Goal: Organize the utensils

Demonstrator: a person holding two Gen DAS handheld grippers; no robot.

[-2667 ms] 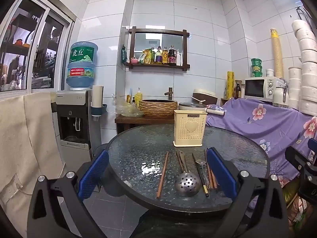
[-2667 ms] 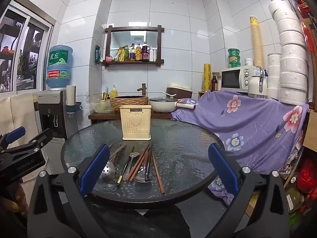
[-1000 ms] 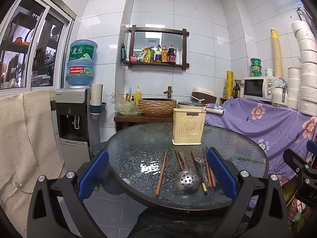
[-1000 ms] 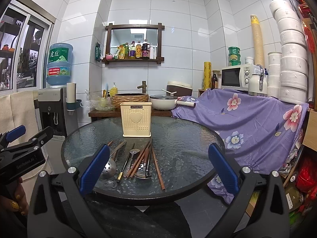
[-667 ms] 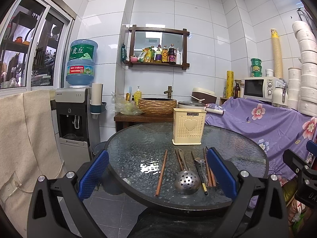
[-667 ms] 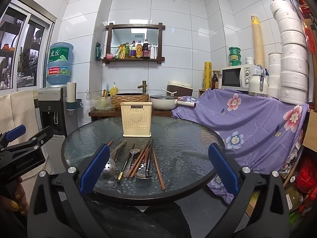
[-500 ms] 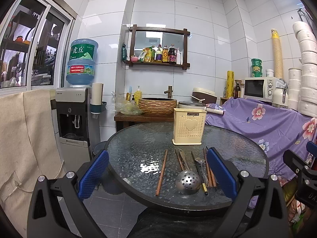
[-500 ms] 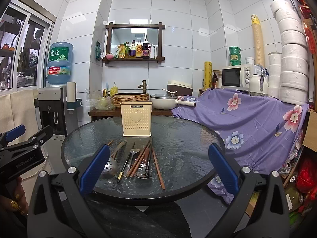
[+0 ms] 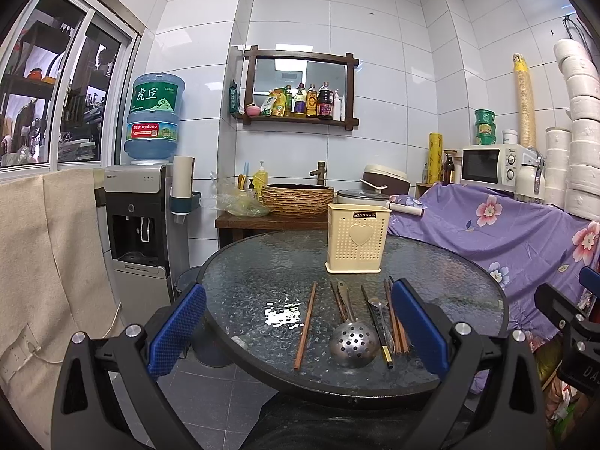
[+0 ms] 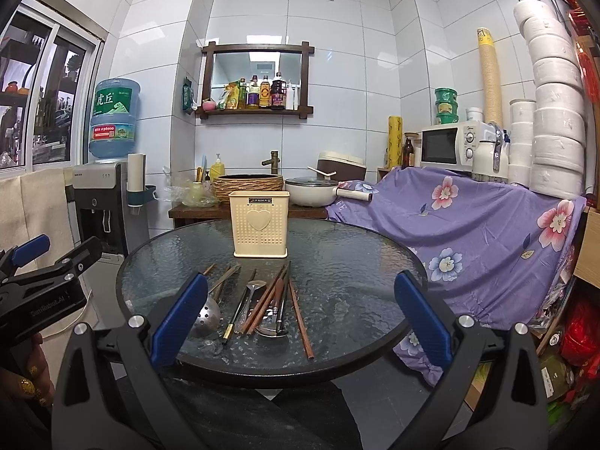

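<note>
— Where are the utensils?
— Chopsticks (image 9: pixel 306 325), a slotted ladle (image 9: pixel 354 341) and spoons (image 10: pixel 270 317) lie on the round glass table (image 10: pixel 356 262), before an upright cream utensil holder (image 10: pixel 259 224).
— And the grippers?
— The left gripper (image 9: pixel 298 332) and the right gripper (image 10: pixel 300 320) both gape wide, empty, at the table's near edge.

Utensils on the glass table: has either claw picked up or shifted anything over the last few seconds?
No visible change. Both claws, left and right, hover open and empty short of the table; the chopsticks, slotted ladle and cream holder lie untouched.
</note>
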